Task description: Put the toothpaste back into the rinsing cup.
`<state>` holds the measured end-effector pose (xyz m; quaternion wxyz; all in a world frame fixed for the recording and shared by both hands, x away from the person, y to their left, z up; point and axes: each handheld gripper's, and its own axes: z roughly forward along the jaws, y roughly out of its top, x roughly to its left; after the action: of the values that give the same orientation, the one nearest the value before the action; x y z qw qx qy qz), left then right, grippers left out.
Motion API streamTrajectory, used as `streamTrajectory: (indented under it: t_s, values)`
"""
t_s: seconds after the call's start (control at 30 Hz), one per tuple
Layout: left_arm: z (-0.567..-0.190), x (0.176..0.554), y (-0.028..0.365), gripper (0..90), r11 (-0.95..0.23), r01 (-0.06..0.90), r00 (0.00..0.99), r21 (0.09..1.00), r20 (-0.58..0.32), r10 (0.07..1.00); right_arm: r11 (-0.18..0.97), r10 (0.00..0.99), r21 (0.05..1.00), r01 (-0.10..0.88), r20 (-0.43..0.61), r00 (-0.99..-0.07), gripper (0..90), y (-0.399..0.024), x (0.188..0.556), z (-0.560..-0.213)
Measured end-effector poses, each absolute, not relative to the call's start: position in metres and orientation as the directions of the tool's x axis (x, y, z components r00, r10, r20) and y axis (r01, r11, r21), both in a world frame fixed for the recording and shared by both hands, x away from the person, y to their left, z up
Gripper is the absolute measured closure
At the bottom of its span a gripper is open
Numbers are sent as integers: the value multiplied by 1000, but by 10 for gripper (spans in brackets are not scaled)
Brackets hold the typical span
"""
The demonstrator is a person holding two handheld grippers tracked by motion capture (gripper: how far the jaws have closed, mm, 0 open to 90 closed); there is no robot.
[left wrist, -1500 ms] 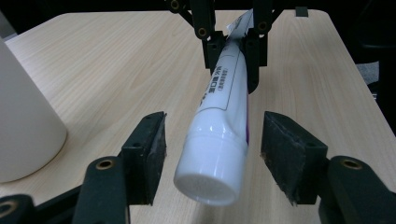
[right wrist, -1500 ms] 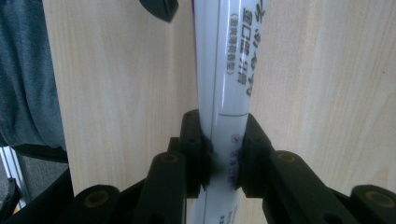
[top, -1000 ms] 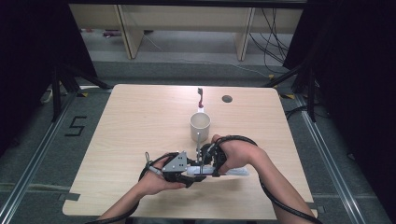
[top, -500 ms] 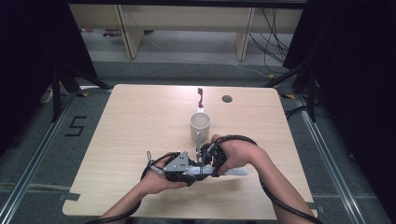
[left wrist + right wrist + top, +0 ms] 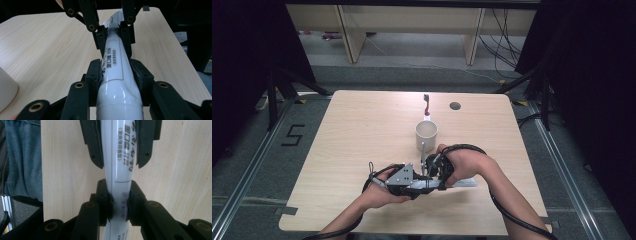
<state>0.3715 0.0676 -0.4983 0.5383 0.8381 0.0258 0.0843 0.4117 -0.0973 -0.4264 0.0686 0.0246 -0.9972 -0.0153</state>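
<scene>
White toothpaste tube (image 5: 117, 75), held just in front of the cup (image 5: 426, 136), is pinched by right gripper (image 5: 117, 203) and left gripper (image 5: 116, 72), whose jaws have just been closing; over-squeezing could burst paste out.

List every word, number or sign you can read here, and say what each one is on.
"5": black mark on the floor, left of the table.
"口" and a few more black East Asian characters: on the white tube held in both claws; the rest is too angled to read surely.
Small bracketed line beside them on the tube: too small.
Purple print on the tube's other end: blurred.
</scene>
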Motion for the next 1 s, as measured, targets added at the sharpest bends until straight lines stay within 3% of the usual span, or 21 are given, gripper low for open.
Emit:
streamTrajectory:
  t_s: [0.1, 0.17, 0.37, 0.9, 1.0]
  values:
    - [-497, 371, 68, 660, -410, -49, 985, 911, 113, 134, 999, -49, -5, -50, 125, -991, 743, -96, 412, -422]
    - [-497, 370, 68, 671, -402, -42, 985, 915, 105, 136, 997, -67, 48, -61, 134, -989, 736, -97, 414, -424]
    - [-497, 370, 68, 681, -397, -44, 986, 917, 104, 129, 999, -34, 37, -29, 139, -990, 731, -98, 412, -422]
    - [-494, 368, 69, 699, -395, -50, 986, 917, 108, 127, 997, -78, 33, -74, 126, -989, 707, -97, 414, -420]
    - [-494, 368, 70, 701, -397, -34, 987, 917, 94, 133, 999, -39, 21, -37, 122, -992, 696, -97, 412, -418]
